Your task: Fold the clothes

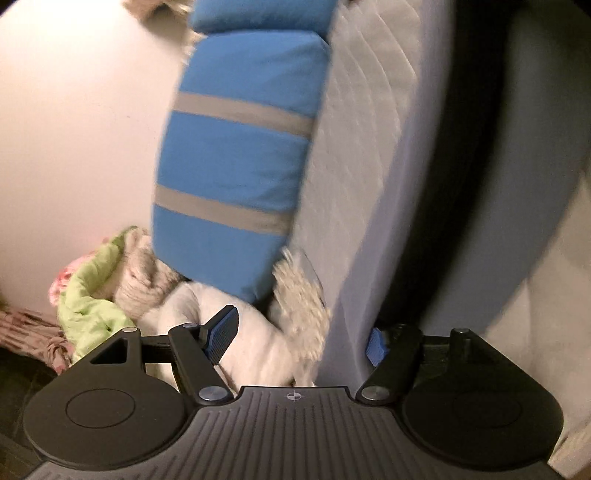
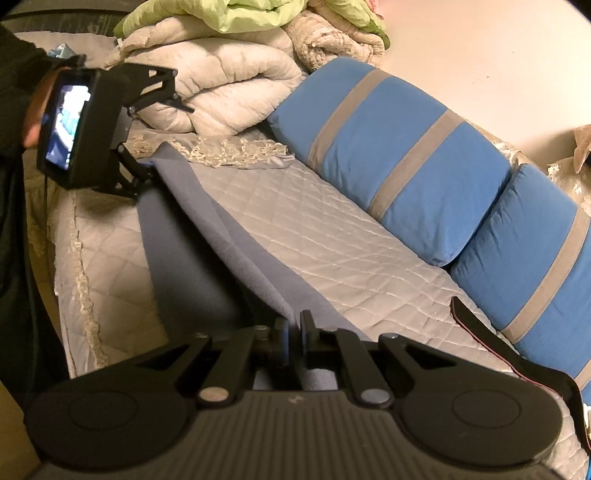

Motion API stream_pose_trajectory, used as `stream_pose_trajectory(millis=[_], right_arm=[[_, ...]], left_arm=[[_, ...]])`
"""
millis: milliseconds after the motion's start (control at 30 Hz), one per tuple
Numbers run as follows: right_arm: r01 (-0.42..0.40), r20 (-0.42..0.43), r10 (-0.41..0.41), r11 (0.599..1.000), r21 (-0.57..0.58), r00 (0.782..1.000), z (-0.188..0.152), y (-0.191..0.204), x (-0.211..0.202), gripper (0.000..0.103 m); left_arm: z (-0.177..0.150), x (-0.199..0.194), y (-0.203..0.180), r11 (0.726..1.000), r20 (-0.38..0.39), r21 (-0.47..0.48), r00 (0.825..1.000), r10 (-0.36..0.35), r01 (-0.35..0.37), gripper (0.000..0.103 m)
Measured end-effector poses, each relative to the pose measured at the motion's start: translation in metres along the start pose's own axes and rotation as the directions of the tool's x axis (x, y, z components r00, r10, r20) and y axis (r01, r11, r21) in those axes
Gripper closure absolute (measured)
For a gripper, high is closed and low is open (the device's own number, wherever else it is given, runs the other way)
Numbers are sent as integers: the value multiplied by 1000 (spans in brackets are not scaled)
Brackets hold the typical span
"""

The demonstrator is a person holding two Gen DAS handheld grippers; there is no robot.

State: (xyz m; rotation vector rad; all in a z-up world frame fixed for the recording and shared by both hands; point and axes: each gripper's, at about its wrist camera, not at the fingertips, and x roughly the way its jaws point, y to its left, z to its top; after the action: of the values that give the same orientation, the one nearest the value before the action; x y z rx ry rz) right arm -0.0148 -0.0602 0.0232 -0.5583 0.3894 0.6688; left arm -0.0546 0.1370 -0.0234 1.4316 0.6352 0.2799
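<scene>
The grey-blue garment (image 2: 207,236) lies as a long band across the quilted sofa cover (image 2: 332,240), its long axis running from the lower middle of the right wrist frame up to the upper left, roughly parallel to the blue striped cushions (image 2: 399,147). At the near end the right gripper (image 2: 293,332) has its blue pads almost together on the cloth's edge, pinching it. At the far end, upper left of that frame, the left gripper (image 2: 147,140) sits right at the garment's other end; in its own view its jaws stand wide, with the cloth edge (image 1: 354,295) beside the right-hand pad (image 1: 376,345) and no grip visible. So the coming move turns on that far end, which the left gripper is nearer. No container appears; a loose heap of pale blankets (image 2: 221,85) and a green cloth (image 2: 251,14) is piled beyond.
</scene>
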Motion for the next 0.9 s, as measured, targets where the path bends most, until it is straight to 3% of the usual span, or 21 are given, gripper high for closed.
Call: stream_pose_trajectory(millis=[67,200,267,333,367,567,733,833,900], right_arm=[[-2,-1,2,1000,1,1000,-1,2,-1,86],[-6,-5,6,1000,1,1000,-3,5,-1,86],[-9,-7,9,1000,0,1000,-4,5,-1,86],[-10,-7,10,1000,-1,1000,-5,5,-1,86],[-9,-6,9,1000,-1,1000,-5,5,-1,86],[6,9,-6,1000,5,1000,2,0,-1,87],[70,37,-71,997,33,997,9,-9,-5,91],[140,67,-142,990,35,988,12,-7,-11,92],[137,63,-138,990,21,988,9,-1,-13,92]], left_arm=[[-16,0,-2,999,-8,18,1000,-26,26,36],[-24,5,-2,998,-22,33,998,-55,56,52],[-29,4,0,995,-22,48,996,-90,91,70],[-33,3,0,989,-30,68,991,-132,134,97],[-35,6,2,986,-35,74,989,-147,149,100],[-38,15,31,988,-1,87,992,-129,129,100],[-18,31,70,997,83,69,996,-22,16,100],[-15,30,86,999,167,6,985,50,-52,100],[-22,29,82,1000,178,5,984,16,-17,100]])
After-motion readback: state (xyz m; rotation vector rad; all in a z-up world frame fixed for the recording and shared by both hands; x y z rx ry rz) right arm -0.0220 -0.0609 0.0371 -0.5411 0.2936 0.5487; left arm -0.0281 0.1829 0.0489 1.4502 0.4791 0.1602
